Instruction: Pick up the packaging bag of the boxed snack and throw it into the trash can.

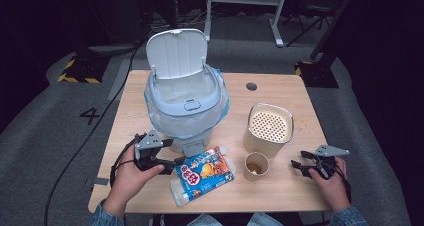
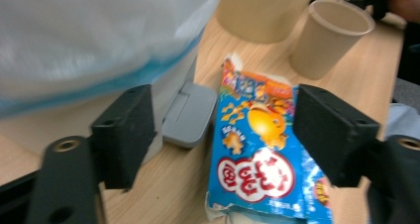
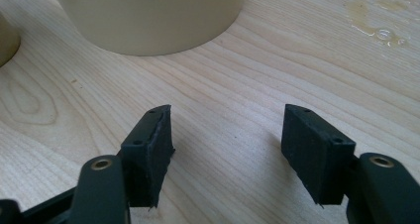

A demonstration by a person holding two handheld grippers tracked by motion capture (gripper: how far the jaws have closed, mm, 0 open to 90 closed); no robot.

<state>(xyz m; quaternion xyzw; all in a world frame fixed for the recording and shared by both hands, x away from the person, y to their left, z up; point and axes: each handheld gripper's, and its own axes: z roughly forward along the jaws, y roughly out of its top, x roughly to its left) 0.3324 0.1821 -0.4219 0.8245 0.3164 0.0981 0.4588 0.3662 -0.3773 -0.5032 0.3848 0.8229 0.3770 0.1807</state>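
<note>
Table (image 1: 280, 191): light wood top, rounded corners, round dark grommet hole (image 1: 251, 86) near its far edge. Floor (image 1: 45, 131): grey carpet around the table, marked with a dark "4" (image 1: 89, 115) left of it. Yellow-black striped base (image 1: 79, 68) beyond the table's far-left corner. White desk frame (image 1: 247, 1) behind the table. Surroundings dark.

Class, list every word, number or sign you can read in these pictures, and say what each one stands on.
"4": painted white on the grey floor, left of the table.
Snack packet: large red and white characters and smaller print, too blurred to read.
Bin, cup, container: no text.
</note>
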